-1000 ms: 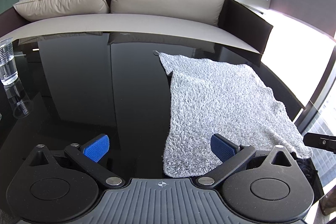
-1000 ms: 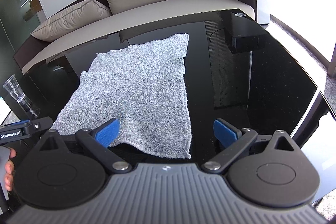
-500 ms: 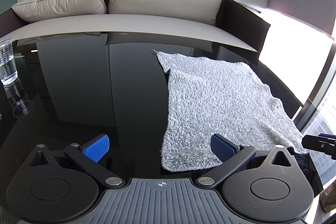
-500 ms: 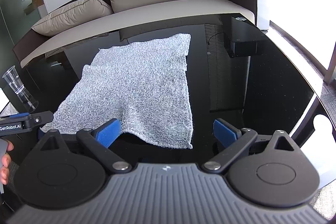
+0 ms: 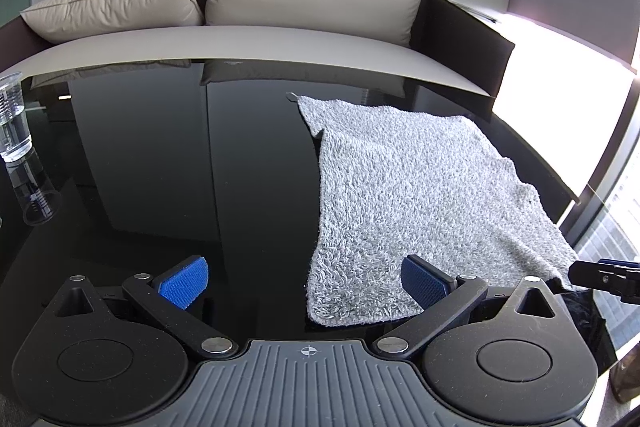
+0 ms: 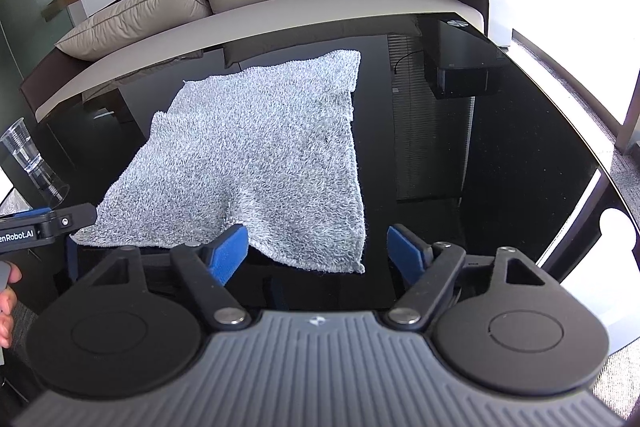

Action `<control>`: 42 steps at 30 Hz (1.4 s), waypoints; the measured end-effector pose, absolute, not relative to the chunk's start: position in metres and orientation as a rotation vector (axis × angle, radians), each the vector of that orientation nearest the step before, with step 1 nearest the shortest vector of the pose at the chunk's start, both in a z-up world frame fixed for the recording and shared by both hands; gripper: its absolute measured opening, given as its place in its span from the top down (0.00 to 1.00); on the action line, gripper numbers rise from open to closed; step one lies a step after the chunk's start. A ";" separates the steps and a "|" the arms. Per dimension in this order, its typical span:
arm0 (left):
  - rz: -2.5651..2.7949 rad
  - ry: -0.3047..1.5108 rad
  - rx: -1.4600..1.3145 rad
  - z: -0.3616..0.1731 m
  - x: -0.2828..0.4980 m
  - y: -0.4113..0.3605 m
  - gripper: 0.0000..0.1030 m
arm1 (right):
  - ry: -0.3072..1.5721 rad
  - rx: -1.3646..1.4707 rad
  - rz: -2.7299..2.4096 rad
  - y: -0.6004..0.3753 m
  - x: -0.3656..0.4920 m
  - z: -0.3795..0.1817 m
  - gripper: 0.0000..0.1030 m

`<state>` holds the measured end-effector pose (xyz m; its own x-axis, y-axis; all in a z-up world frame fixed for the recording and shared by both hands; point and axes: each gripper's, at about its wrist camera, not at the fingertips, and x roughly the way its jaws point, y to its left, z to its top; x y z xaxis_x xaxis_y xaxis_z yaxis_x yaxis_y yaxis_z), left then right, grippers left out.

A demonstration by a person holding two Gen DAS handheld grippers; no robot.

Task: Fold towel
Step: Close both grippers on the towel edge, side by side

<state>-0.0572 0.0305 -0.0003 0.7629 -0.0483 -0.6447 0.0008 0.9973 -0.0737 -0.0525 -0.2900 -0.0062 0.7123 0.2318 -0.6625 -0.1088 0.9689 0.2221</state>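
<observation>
Towel (image 6: 256, 155) flat on table (image 6: 500, 155)

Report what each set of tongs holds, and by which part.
Nothing yet. Left tongs open around the towel's near-left corner; right tongs closing around its near-right corner.

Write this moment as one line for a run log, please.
phase: grasping near edge | towel: flat on table | left gripper: open at near corner | right gripper: closing around other near corner

A fluffy grey towel (image 6: 260, 155) lies spread open on the glossy black table (image 6: 500, 167), near edge slightly rumpled.
</observation>
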 end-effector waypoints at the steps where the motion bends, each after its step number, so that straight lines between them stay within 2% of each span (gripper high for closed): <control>1: -0.027 0.703 -0.071 0.000 -0.057 0.031 0.01 | 0.756 0.174 0.190 -0.290 -0.053 -0.006 0.23; 6: -0.033 0.707 -0.068 -0.001 -0.057 0.030 0.03 | 0.762 0.175 0.189 -0.291 -0.052 -0.006 0.24; 12: -0.041 0.721 -0.071 -0.002 -0.057 0.031 0.15 | 0.772 0.168 0.183 -0.291 -0.051 -0.008 0.28; 14: -0.049 0.728 -0.068 -0.003 -0.057 0.030 0.23 | 0.771 0.165 0.183 -0.290 -0.052 -0.008 0.30; 15: -0.054 0.733 -0.066 -0.004 -0.057 0.030 0.29 | 0.770 0.161 0.181 -0.290 -0.052 -0.008 0.33; 19: -0.058 0.735 -0.033 -0.004 -0.057 0.026 0.41 | 0.768 0.131 0.179 -0.287 -0.053 -0.008 0.43; 20: -0.062 0.734 -0.024 -0.004 -0.058 0.025 0.43 | 0.768 0.123 0.178 -0.287 -0.053 -0.008 0.43; 22: -0.066 0.732 -0.011 -0.004 -0.059 0.024 0.53 | 0.767 0.109 0.176 -0.285 -0.053 -0.008 0.46; 34: -0.098 0.730 0.035 -0.005 -0.060 0.018 0.88 | 0.766 0.042 0.149 -0.285 -0.053 -0.009 0.73; 42: -0.109 0.730 0.032 -0.006 -0.060 0.018 0.94 | 0.770 0.012 0.132 -0.284 -0.054 -0.009 0.91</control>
